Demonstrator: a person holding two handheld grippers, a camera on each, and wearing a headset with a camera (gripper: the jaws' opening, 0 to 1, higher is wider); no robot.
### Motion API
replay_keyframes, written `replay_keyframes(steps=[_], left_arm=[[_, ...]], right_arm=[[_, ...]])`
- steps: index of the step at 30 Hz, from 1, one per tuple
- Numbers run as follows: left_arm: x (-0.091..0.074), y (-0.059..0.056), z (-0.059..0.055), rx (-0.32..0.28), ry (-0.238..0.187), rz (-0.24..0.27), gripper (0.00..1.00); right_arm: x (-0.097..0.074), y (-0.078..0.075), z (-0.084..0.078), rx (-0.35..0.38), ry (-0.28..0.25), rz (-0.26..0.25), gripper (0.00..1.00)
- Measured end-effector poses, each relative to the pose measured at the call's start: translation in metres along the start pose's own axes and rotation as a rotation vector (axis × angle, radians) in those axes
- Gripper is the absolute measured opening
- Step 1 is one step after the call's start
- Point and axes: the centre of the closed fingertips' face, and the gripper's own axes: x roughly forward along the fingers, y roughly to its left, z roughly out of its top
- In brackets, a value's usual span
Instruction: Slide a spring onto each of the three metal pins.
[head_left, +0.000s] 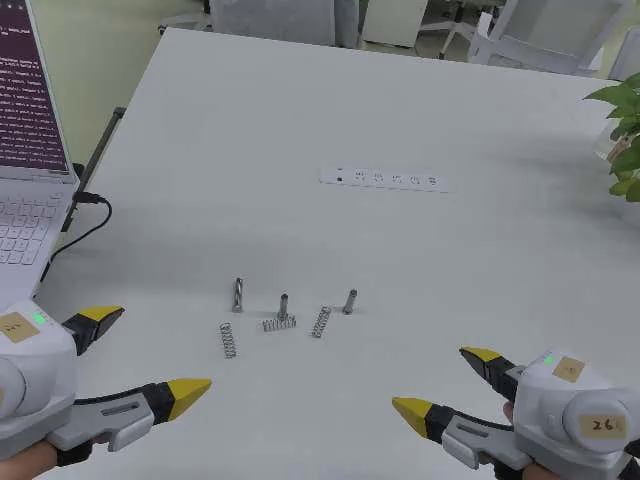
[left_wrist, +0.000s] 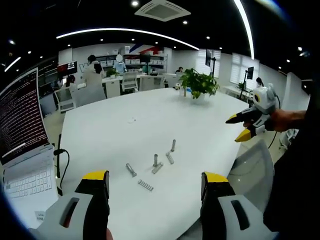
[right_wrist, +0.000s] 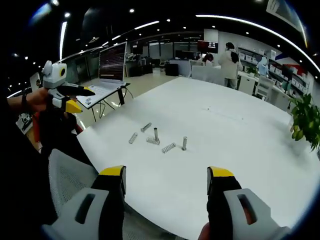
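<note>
Left hand-held gripper (head_left: 148, 352): jaws spread wide, nothing between them, low at the near left of the white table (head_left: 300, 110). Right hand-held gripper (head_left: 445, 380): also wide open and empty, at the near right. Both sit well apart from the parts, which lie between them and further in.

Three metal pins in a rough row near the table's front edge. The middle pin (head_left: 283, 305) and right pin (head_left: 350, 300) stand upright. The left pin (head_left: 238, 294) seems to lie on its side (the gripper views suggest this, the head view is unclear). No pin has a spring on it.

Three springs lie flat on the table:
- Left spring (head_left: 228, 340): nearer the person than the left pin, apart from it.
- Middle spring (head_left: 279, 323): crosswise at the foot of the middle pin, touching or just beside it.
- Right spring (head_left: 321, 321): angled, between the middle and right pins.

An open laptop (head_left: 25, 150) sits at the left edge with a black cable (head_left: 85, 215) plugged into its side. A white power strip (head_left: 380, 178) lies mid-table beyond the pins, and a green plant (head_left: 625, 130) is at the far right.
</note>
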Motion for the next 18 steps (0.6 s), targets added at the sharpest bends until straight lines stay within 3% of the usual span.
replay_keyframes(steps=[18], left_arm=[[-0.0083,0.0034,-0.0033,-0.048,-0.022,0.053,0.70]], right_arm=[[-0.0069,-0.0050,-0.0007,-0.015,-0.006,0.006,0.63]])
